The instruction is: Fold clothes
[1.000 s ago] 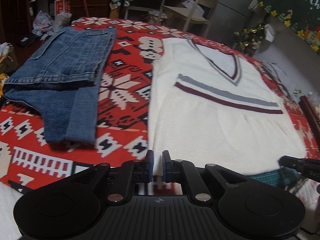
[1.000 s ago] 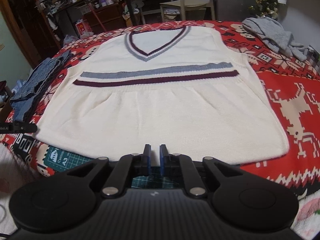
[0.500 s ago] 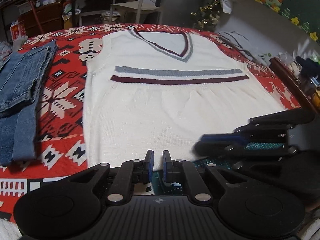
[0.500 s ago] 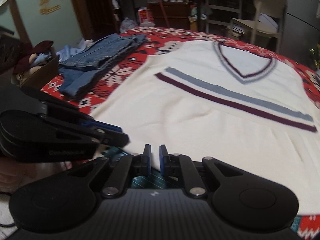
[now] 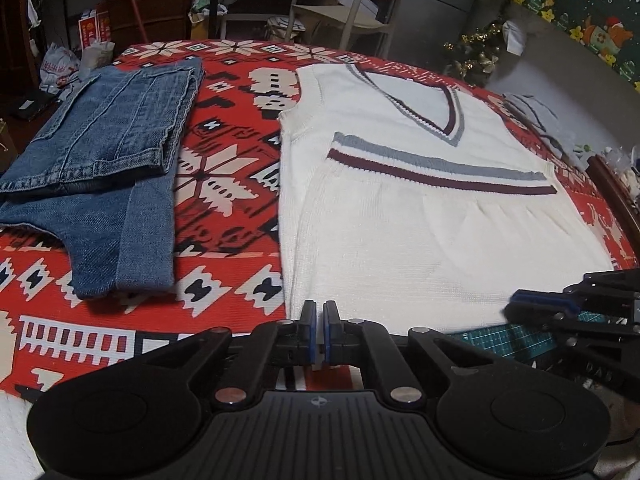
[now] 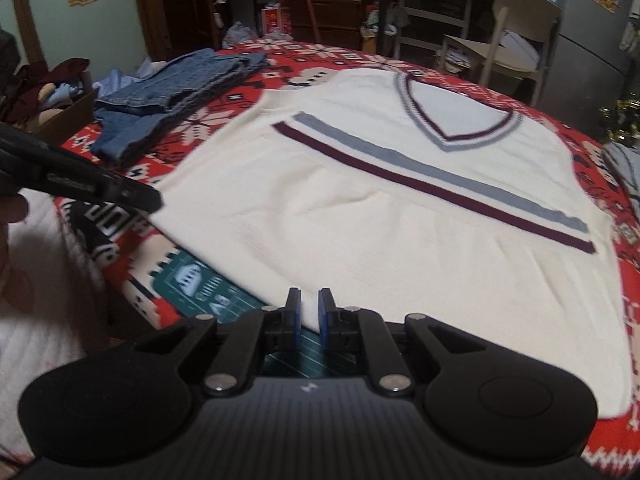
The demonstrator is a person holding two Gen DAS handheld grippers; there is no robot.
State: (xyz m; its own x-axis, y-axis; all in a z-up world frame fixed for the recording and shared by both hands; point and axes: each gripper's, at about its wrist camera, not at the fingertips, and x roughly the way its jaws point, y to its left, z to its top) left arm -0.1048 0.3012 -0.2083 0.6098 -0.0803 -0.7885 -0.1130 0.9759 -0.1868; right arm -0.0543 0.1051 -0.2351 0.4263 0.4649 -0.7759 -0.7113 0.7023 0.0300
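Half a second ago the left hand-held gripper [image 5: 319,331] faced the vest [image 5: 420,216] squarely; now it has swung left, so the folded jeans [image 5: 100,184] fill more of its view. It is clenched on nothing, at the vest's near left hem corner. The right hand-held gripper [image 6: 309,318] has parted slightly, its fingers either side of the hem at the bench's [image 5: 224,208] near edge, over a green cutting mat [image 6: 208,296]. The vest lies flat across the bench's middle.

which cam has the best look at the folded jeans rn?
Left wrist: the folded jeans lie large, sharp and nearly whole, seams and hem readable. Right wrist shows them small, edge-on and blurred at far left.
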